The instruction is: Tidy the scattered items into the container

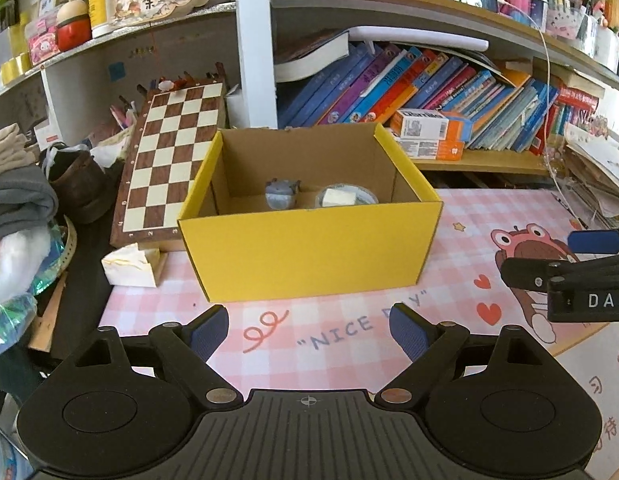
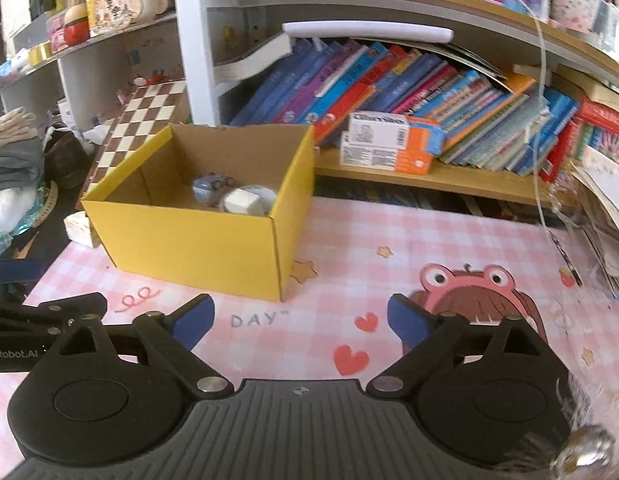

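A yellow cardboard box (image 1: 309, 256) (image 2: 197, 248) stands open on the pink checked mat. Inside it lie a small grey-blue toy (image 1: 281, 192) (image 2: 211, 188) and a round clear dish holding a white block (image 1: 341, 197) (image 2: 245, 201). My left gripper (image 1: 309, 332) hovers open just in front of the box, nothing between its blue pads. My right gripper (image 2: 301, 320) is open too, low over the mat to the right front of the box, empty. Its fingers show at the right edge of the left wrist view (image 1: 565, 276).
A chessboard (image 1: 169, 160) leans left of the box, with a small white box (image 1: 129, 266) at its foot. Folded clothes (image 1: 17, 200) pile at the far left. Shelves of books (image 2: 429, 100) and orange cartons (image 2: 389, 144) run behind. A furry item with a metal clasp (image 2: 581, 452) sits at the lower right.
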`<act>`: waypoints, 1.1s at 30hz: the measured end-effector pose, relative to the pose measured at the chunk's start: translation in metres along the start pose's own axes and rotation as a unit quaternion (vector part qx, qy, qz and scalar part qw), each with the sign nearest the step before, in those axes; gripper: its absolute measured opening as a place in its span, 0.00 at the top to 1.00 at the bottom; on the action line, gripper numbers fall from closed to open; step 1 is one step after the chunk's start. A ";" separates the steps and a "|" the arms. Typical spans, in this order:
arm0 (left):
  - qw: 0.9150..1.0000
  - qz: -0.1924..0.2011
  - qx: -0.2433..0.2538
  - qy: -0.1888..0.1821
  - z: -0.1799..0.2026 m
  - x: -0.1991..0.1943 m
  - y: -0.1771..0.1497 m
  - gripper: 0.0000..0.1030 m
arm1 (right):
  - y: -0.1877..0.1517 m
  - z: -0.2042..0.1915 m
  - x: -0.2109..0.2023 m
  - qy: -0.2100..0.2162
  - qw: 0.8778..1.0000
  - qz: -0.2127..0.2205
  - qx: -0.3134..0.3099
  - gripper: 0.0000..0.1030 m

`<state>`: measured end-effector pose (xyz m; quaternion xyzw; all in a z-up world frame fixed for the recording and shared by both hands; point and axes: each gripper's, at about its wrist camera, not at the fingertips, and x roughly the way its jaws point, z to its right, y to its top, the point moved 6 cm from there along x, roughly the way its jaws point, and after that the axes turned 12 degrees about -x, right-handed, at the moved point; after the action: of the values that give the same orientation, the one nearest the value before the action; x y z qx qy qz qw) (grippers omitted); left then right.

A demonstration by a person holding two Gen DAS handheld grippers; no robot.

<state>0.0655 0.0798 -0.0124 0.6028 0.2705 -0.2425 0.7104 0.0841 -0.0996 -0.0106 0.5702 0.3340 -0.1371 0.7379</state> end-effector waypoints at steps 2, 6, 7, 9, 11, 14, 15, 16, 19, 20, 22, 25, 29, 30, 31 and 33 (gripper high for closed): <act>1.000 0.000 0.000 0.001 0.004 -0.001 -0.003 0.13 | -0.005 0.005 -0.002 -0.006 1.000 -0.002 0.004 0.06; 1.000 -0.002 0.001 0.003 0.012 -0.002 -0.008 0.13 | -0.015 0.013 -0.006 -0.016 1.000 -0.006 0.010 0.04; 1.000 -0.003 0.001 0.004 0.014 -0.002 -0.009 0.13 | -0.017 0.014 -0.008 -0.018 1.000 -0.007 0.012 0.03; 1.000 -0.004 0.002 0.004 0.019 -0.002 -0.011 0.13 | -0.022 0.018 -0.010 -0.023 1.000 -0.009 0.014 0.02; 1.000 -0.006 0.006 0.004 0.025 -0.001 -0.013 0.13 | -0.027 0.021 -0.012 -0.028 0.999 -0.011 0.017 0.01; 1.000 -0.004 0.015 0.005 0.035 -0.002 -0.016 0.13 | -0.031 0.028 -0.014 -0.039 0.999 -0.012 0.021 0.00; 1.000 -0.003 0.018 0.006 0.038 -0.002 -0.018 0.13 | -0.032 0.031 -0.015 -0.044 0.999 -0.011 0.023 0.00; 1.000 -0.002 0.019 0.008 0.040 -0.002 -0.019 0.13 | -0.033 0.035 -0.016 -0.049 0.998 -0.011 0.027 0.00; 1.000 -0.001 0.021 0.012 0.046 -0.002 -0.022 0.13 | -0.037 0.043 -0.019 -0.060 0.997 -0.011 0.036 0.00; 1.000 -0.001 0.022 0.012 0.047 -0.002 -0.023 0.13 | -0.038 0.045 -0.019 -0.061 0.997 -0.011 0.037 0.00; 1.000 -0.001 0.024 0.012 0.051 -0.002 -0.023 0.13 | -0.042 0.047 -0.020 -0.061 0.997 -0.012 0.037 0.00; 1.000 0.001 0.028 0.010 0.056 -0.003 -0.024 0.13 | -0.045 0.049 -0.020 -0.059 0.997 -0.016 0.035 0.00; 0.999 0.001 0.030 0.009 0.061 -0.003 -0.024 0.12 | -0.048 0.051 -0.020 -0.059 0.998 -0.018 0.032 0.00; 1.000 0.000 0.029 0.010 0.060 -0.002 -0.024 0.12 | -0.048 0.052 -0.020 -0.059 0.998 -0.018 0.032 0.00; 1.000 0.000 0.027 0.012 0.060 -0.002 -0.024 0.12 | -0.048 0.052 -0.020 -0.060 0.998 -0.018 0.031 0.00; 1.000 0.001 0.023 0.015 0.059 -0.002 -0.024 0.12 | -0.049 0.053 -0.020 -0.062 0.997 -0.019 0.028 0.00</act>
<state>0.0535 0.0182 -0.0213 0.6228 0.2754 -0.2389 0.6922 0.0581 -0.1678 -0.0274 0.5749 0.2939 -0.1957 0.7381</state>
